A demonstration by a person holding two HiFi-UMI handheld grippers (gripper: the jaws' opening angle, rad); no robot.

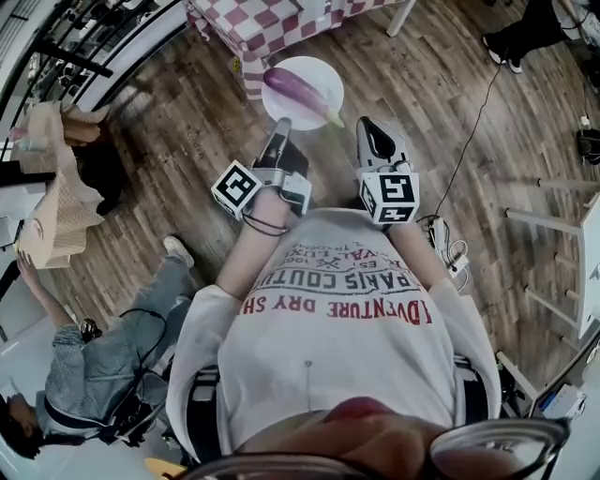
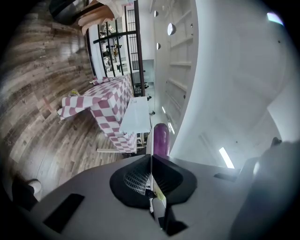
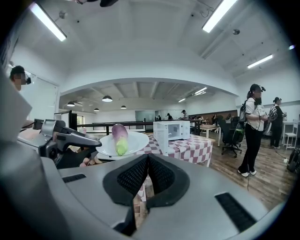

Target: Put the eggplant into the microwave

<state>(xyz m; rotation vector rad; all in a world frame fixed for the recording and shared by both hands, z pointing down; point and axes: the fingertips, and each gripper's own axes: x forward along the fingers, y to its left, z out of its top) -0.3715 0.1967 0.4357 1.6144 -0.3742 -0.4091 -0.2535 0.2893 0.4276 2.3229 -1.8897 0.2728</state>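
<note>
A purple eggplant [image 1: 298,91] with a green stem end lies on a round white plate [image 1: 319,73]. My left gripper [image 1: 279,133] is shut on the plate's near rim and holds it above the wooden floor. In the left gripper view the jaws [image 2: 151,158] meet on the plate's thin edge [image 2: 149,140], with the eggplant [image 2: 161,138] just beyond. My right gripper [image 1: 372,133] is beside the plate, shut and holding nothing [image 3: 147,158]. The right gripper view shows the eggplant [image 3: 119,136] on the plate [image 3: 137,141] to the left. Farther off, a white microwave [image 3: 172,130] stands on a checkered table [image 3: 192,143].
The pink-and-white checkered table [image 1: 272,23] is ahead at the top of the head view. A person [image 1: 103,366] crouches at the left. Two people [image 3: 253,126] stand at the right near an office chair [image 3: 232,136]. A cable [image 1: 469,141] runs across the floor.
</note>
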